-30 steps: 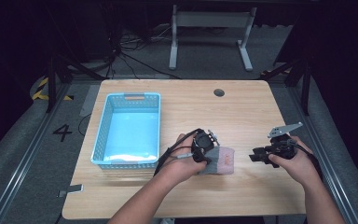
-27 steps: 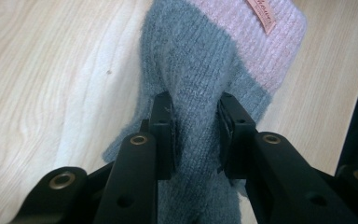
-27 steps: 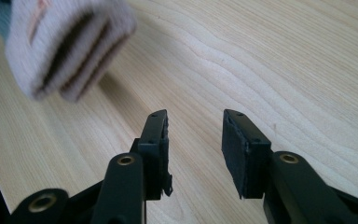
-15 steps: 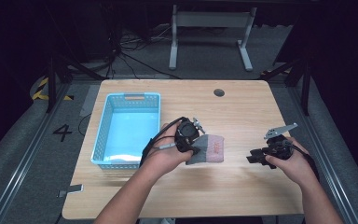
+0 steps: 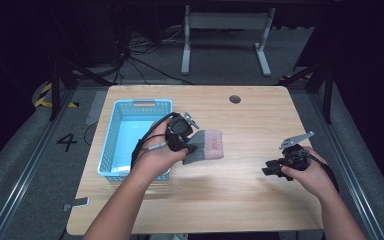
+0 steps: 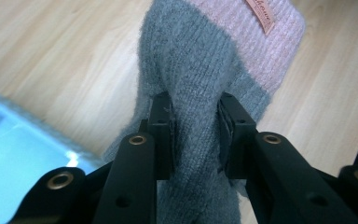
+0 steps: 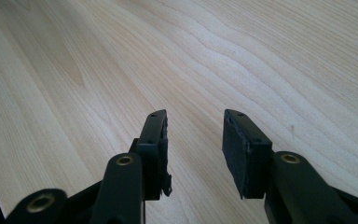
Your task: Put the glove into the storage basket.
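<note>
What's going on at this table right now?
A person works at a wooden table with a tool in each hand. The left tool is shut on a grey and pink knitted sock, gripping a fold of its grey part, right beside a blue plastic basket. The right tool is open over bare wood, holding nothing.

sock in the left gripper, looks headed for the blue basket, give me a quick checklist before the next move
1. Left gripper shut on the sock: ok, jaws pinch a fold of grey knit.
2. Sock clear of the table: cannot tell.
3. Blue basket free inside: ok as far as visible; the hand hides one corner.
4. Right gripper out of the way: ok, open over bare wood.
5. Left gripper's cable clear of the basket rim: not ok, it hangs over it.
</note>
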`<state>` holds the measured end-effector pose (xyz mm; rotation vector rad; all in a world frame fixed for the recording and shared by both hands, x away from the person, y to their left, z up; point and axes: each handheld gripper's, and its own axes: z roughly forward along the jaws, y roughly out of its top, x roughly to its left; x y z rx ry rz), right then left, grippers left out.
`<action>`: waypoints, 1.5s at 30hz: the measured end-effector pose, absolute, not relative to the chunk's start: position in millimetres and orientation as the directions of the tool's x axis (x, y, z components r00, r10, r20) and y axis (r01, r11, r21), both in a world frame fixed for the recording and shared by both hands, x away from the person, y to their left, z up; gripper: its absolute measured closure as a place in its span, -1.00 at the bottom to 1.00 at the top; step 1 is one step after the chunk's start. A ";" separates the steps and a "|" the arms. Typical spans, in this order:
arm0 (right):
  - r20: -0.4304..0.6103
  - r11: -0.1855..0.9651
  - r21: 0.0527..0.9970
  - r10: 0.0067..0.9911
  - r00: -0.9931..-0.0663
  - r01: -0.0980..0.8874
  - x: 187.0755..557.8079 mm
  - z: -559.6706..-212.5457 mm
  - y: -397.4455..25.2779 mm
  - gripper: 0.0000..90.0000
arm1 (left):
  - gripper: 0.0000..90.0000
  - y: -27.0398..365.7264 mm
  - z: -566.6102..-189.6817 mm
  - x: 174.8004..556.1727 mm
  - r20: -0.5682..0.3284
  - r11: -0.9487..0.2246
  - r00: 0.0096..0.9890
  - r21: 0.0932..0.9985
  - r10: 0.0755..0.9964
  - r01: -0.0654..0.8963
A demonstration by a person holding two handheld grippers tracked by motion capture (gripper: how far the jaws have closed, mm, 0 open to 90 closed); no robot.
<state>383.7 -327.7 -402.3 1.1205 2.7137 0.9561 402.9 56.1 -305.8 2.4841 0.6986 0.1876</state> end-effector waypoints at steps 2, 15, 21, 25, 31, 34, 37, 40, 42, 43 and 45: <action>0.178 0.547 0.563 0.652 -0.737 0.620 383.8 -402.6 -327.2 0.36 | 0.57 66.2 -301.9 405.4 -0.005 -0.707 0.846 0.546 0.533 0.449; 0.172 0.538 0.556 0.671 -0.721 0.634 376.8 -405.6 -329.9 0.34 | 0.57 112.0 -289.8 425.6 0.004 -0.662 0.803 0.569 0.595 0.488; 0.173 0.529 0.553 0.683 -0.710 0.644 374.9 -407.6 -332.4 0.34 | 0.57 131.6 -288.4 441.4 0.012 -0.648 0.781 0.566 0.624 0.510; 0.173 0.523 0.553 0.689 -0.703 0.649 371.5 -407.8 -334.9 0.33 | 0.56 140.3 -285.6 450.2 0.018 -0.644 0.771 0.563 0.637 0.519; 0.174 0.511 0.551 0.703 -0.690 0.660 367.5 -408.7 -339.9 0.32 | 0.56 147.6 -284.6 462.7 0.020 -0.634 0.756 0.558 0.654 0.535; 0.174 0.507 0.553 0.707 -0.686 0.662 366.6 -408.5 -340.5 0.32 | 0.56 153.1 -285.3 468.0 0.020 -0.630 0.747 0.552 0.665 0.546; 0.174 0.509 0.551 0.705 -0.687 0.662 367.7 -409.8 -340.1 0.32 | 0.56 156.8 -287.0 472.4 0.004 -0.626 0.752 0.557 0.659 0.545; 0.179 0.515 0.549 0.697 -0.694 0.659 368.7 -410.3 -337.0 0.32 | 0.56 163.7 -288.6 477.8 0.023 -0.631 0.746 0.550 0.666 0.547; 0.177 0.519 0.552 0.692 -0.700 0.653 369.2 -409.7 -334.4 0.31 | 0.56 168.9 -291.2 481.9 0.027 -0.627 0.739 0.550 0.673 0.551; 0.177 0.521 0.553 0.689 -0.703 0.650 369.5 -409.3 -333.4 0.31 | 0.56 172.3 -293.4 485.0 0.028 -0.625 0.734 0.547 0.678 0.556; 0.176 0.522 0.555 0.687 -0.705 0.648 370.6 -409.0 -332.0 0.31 | 0.56 178.6 -298.6 490.8 0.018 -0.623 0.730 0.537 0.683 0.569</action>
